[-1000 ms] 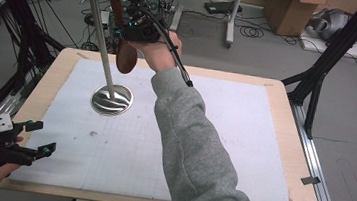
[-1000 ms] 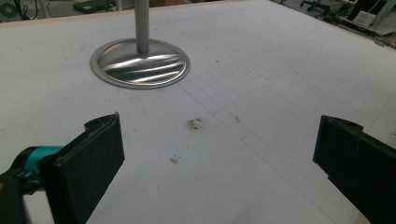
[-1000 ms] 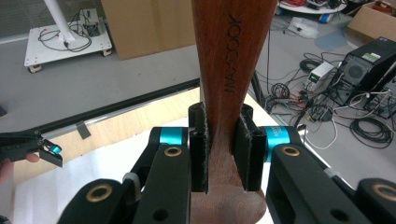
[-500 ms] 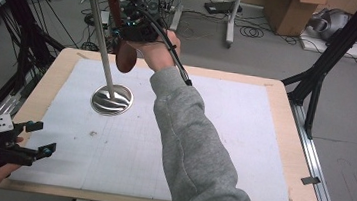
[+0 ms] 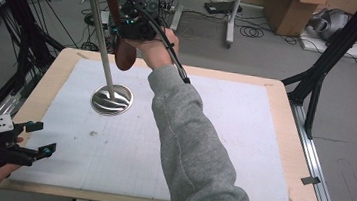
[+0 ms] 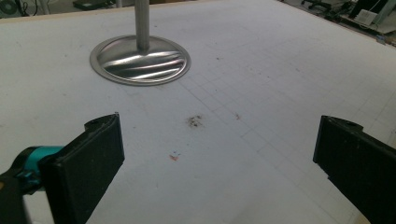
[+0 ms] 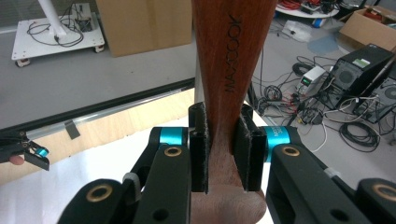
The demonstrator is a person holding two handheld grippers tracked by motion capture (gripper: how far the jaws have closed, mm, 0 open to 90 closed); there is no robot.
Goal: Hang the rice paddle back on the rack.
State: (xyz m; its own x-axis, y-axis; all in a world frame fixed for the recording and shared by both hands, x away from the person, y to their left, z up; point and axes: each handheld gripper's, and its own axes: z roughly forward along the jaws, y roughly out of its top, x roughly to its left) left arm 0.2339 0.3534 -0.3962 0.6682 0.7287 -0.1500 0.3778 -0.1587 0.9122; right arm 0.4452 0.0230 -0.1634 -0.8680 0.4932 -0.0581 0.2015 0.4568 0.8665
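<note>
Surface: white gridded mat (image 5: pixel 223 135), far-left metal stand (image 5: pixel 111 98).
Right gripper (image 7: pixel 219 154): raised far, clamped on wooden handle (image 7: pixel 229 70).
Left gripper (image 6: pixel 219 154): near-left, jaws wide, empty.

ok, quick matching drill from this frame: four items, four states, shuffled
Items:
1. left tongs
2. right tongs
3. wooden handle
4. metal stand

States:
A. clamped, held in the air
B. open, at the near left table edge
C. upright on the white mat
D. shut, raised beside the stand's pole

Pairs: 1-B, 2-D, 3-A, 4-C
</note>
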